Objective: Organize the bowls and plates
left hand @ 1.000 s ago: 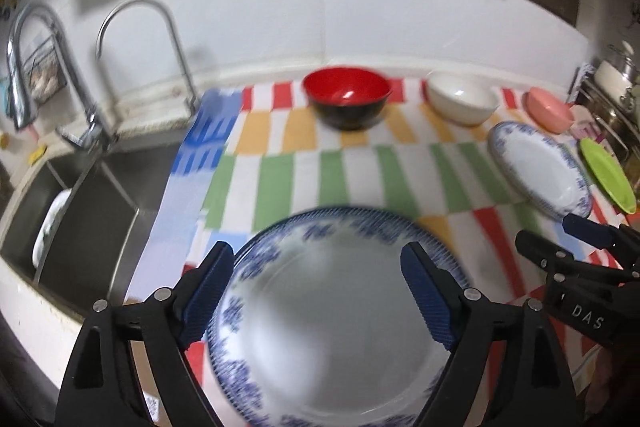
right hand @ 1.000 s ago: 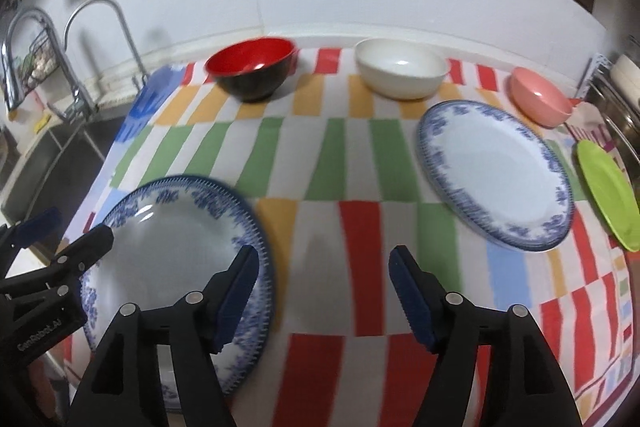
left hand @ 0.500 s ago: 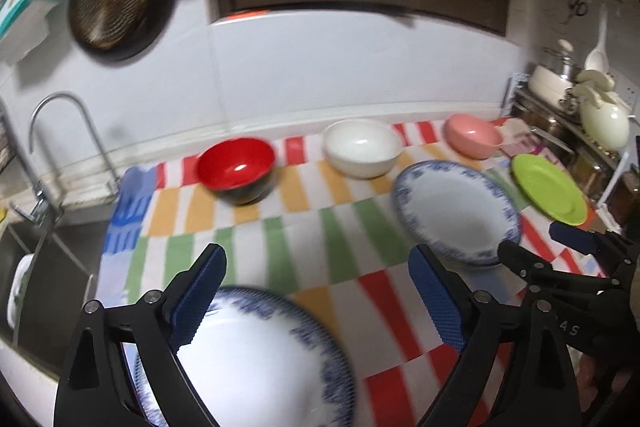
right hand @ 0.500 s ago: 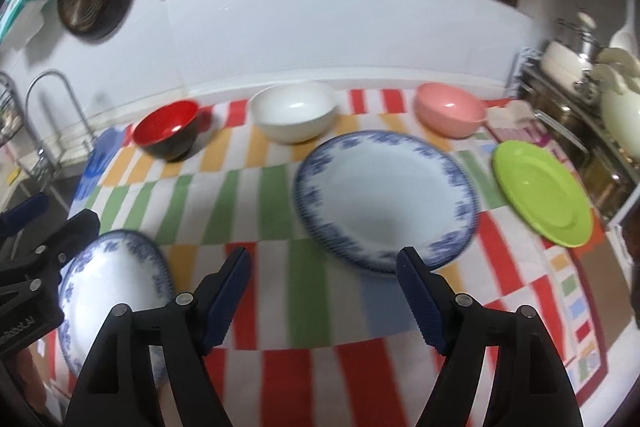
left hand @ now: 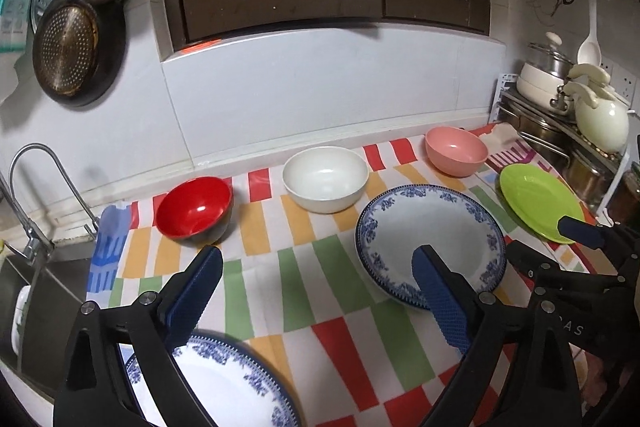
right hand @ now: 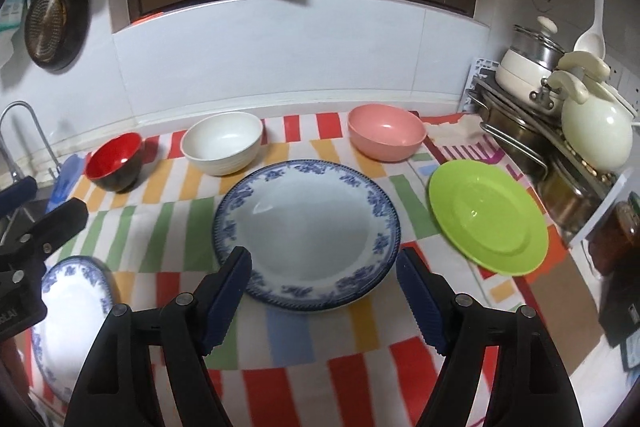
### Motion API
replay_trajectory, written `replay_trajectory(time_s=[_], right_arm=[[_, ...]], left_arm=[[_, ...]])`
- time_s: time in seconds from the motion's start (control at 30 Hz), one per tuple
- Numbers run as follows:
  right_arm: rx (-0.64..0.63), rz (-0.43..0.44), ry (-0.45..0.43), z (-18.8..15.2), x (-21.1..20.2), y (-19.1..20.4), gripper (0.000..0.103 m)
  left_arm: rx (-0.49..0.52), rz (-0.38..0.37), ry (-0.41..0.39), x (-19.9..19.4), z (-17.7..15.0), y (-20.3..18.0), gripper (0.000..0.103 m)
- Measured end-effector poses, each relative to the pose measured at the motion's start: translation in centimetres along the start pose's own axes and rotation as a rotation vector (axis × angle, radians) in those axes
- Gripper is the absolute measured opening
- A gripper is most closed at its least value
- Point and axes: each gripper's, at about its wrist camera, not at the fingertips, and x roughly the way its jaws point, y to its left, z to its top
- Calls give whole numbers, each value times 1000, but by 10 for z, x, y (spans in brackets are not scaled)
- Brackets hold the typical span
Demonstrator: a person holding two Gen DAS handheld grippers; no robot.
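While nothing on the striped multicoloured cloth (right hand: 296, 327) has been stacked yet, I judge the task barely begun: three bowls sit in a row along the back wall and three plates lie apart in front of them. My right gripper (right hand: 324, 295) hangs wide and empty just short of the large blue-patterned white plate (right hand: 306, 239) at the centre, its near rim between my fingertips' line of reach. My left gripper (left hand: 316, 291) is also spread wide, holding nothing, above the second blue-patterned plate (left hand: 216, 387) near the sink edge (left hand: 48, 267). The lime green plate (right hand: 486, 217) lies to the right, near the pot rack (right hand: 532, 147). Behind stand the red bowl with a black outside (right hand: 116, 163), the cream white bowl (right hand: 222, 141) and the pink bowl (right hand: 386, 135), each well apart from the next. Everything is round, so no long axis; all plates lie flat face up, all bowls upright with mouths open upward. Left to do, as I read it: nest the bowls, stack the plates.
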Motion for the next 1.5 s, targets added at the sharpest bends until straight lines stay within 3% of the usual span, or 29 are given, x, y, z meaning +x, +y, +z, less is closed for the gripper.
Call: replay_trajectory(time_s=[0.13,0.33,0.67,0.9,1.3,1.5], right_arm=[[-13,20,7,7,14,-14,75],[29,53,19,11,37,-36,76],[81,26,66,10,81,-57,75],[92,-16,81,10,116,-67,75],[112,-5,162,10,167,-80,75],[113,4,179,10,179,-80,67]], left_arm=[[-20,9,22,18,4,-12,97],[13,-44,153,60,7,-31,97],[34,-3,230,118,3,-44,96],[3,-15,274,155,3,-46,92],[-17,-19,357,196,-4,-47,79],[-30,-30,378,205,-7,-48,72]])
